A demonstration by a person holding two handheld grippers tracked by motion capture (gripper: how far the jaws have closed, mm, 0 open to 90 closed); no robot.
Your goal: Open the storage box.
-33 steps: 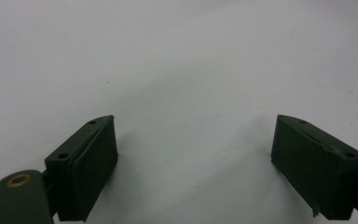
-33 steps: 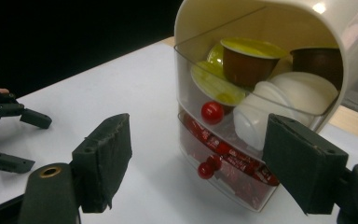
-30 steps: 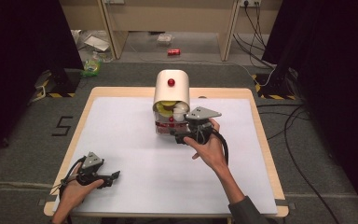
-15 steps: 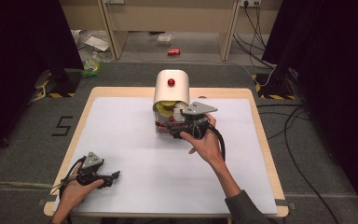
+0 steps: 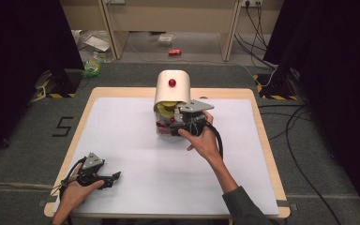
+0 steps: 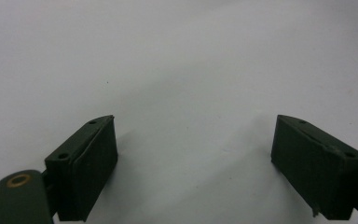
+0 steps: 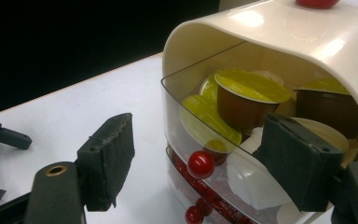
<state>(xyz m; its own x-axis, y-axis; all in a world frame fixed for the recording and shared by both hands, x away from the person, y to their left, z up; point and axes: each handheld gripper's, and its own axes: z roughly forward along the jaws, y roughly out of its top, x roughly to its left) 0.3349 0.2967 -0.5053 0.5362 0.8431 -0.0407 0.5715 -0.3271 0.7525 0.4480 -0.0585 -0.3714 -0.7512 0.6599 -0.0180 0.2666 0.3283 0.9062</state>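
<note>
Drawer unit (image 5: 171, 101), cream-shelled with clear drawers of capsules, stands near the middle of the table's (image 5: 122, 140) far edge. Right gripper (image 7: 200, 161) is at its front; its jaws have just been closing and now stand apart, the red knob (image 7: 201, 164) between them, untouched. Left gripper (image 6: 193, 158) rests wide open by the near left corner, well apart: the right hand is the nearer

One cream drawer box (image 5: 172, 89), two red knobs (image 7: 201, 164), two tools (image 5: 176, 126).
</note>
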